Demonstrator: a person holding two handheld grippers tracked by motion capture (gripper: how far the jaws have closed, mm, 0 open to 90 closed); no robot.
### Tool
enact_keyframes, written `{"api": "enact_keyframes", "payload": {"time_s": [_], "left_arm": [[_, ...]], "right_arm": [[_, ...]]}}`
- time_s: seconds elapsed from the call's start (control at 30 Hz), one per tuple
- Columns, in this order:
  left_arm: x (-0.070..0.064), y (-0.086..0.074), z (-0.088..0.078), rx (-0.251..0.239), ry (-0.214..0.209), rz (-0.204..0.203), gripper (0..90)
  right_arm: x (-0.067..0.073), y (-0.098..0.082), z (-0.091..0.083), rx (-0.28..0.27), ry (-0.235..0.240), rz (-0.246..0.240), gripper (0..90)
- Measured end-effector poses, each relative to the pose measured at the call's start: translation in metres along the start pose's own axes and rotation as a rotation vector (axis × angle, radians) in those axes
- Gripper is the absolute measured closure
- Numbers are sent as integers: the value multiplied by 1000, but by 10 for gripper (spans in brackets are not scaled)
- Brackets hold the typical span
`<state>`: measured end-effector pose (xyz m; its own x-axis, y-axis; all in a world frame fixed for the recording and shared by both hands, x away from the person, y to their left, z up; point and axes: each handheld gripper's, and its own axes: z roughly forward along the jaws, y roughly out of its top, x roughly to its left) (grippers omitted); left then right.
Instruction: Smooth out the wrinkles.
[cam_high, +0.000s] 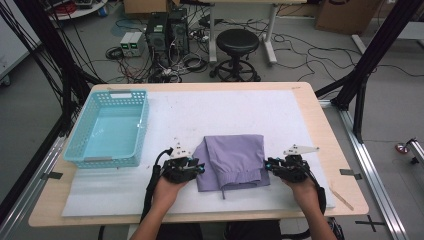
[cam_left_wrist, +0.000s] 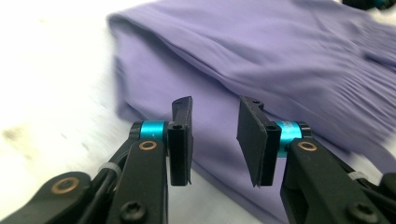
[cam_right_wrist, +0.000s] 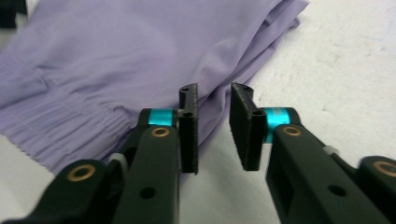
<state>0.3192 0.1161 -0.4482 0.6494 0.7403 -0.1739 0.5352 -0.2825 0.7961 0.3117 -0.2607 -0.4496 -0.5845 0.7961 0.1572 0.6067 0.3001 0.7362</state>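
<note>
A folded lilac garment (cam_high: 235, 159) with an elastic waistband and a drawstring lies on the white mat near the table's front. My left gripper (cam_high: 196, 168) sits at the garment's left edge, held by the person's left hand. In the left gripper view the jaws (cam_left_wrist: 215, 103) stand apart just above the cloth's (cam_left_wrist: 261, 56) near fold, nothing pinched between them. My right gripper (cam_high: 268, 164) rests at the garment's right edge. In the right gripper view its jaws (cam_right_wrist: 215, 91) are open a little way over the cloth's (cam_right_wrist: 116, 51) edge, with the pads not touching the cloth.
A light blue plastic basket (cam_high: 120, 93) stands on the table's left side, with nothing in it. The white mat (cam_high: 200, 110) covers most of the wooden tabletop. Beyond the far edge are a black stool (cam_high: 237, 42), computer towers and cables.
</note>
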Motion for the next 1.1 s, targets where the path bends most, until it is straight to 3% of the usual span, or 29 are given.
{"api": "enact_keyframes", "payload": {"time_s": [0.13,0.3,0.4,0.5,0.57,0.6,0.7,0.77,0.83,0.87,0.9,0.97,1.0,1.1], "left_arm": [[10,10,12,-6,42,-27,686],[21,18,24,-12,100,-48,717],[25,19,32,20,112,-52,716],[26,18,35,20,118,-59,707],[26,19,35,18,161,-75,625],[28,19,35,14,164,-91,592],[29,19,35,12,171,-86,571],[29,19,35,12,170,-87,595],[27,19,36,18,139,-70,725],[26,19,36,21,128,-69,809],[25,19,37,21,132,-67,833],[30,19,35,17,106,-142,849],[32,19,35,14,100,-164,855],[33,20,35,17,107,-163,862]], "right_arm": [[3,-1,11,48,-28,-20,842],[4,1,9,78,-18,5,869],[3,3,4,80,-15,-17,809],[1,5,-4,0,-5,12,746],[1,6,-4,-27,-3,14,720],[2,7,-4,-26,-7,17,710],[2,7,2,-18,-23,16,632],[-1,9,8,-9,-47,38,594],[-2,9,14,7,-62,44,593],[-3,9,17,24,-72,35,604],[-3,9,20,36,-69,33,633],[-1,9,21,33,-92,1,770],[-2,10,22,38,-66,10,850],[2,12,23,54,-73,-8,898]]}}
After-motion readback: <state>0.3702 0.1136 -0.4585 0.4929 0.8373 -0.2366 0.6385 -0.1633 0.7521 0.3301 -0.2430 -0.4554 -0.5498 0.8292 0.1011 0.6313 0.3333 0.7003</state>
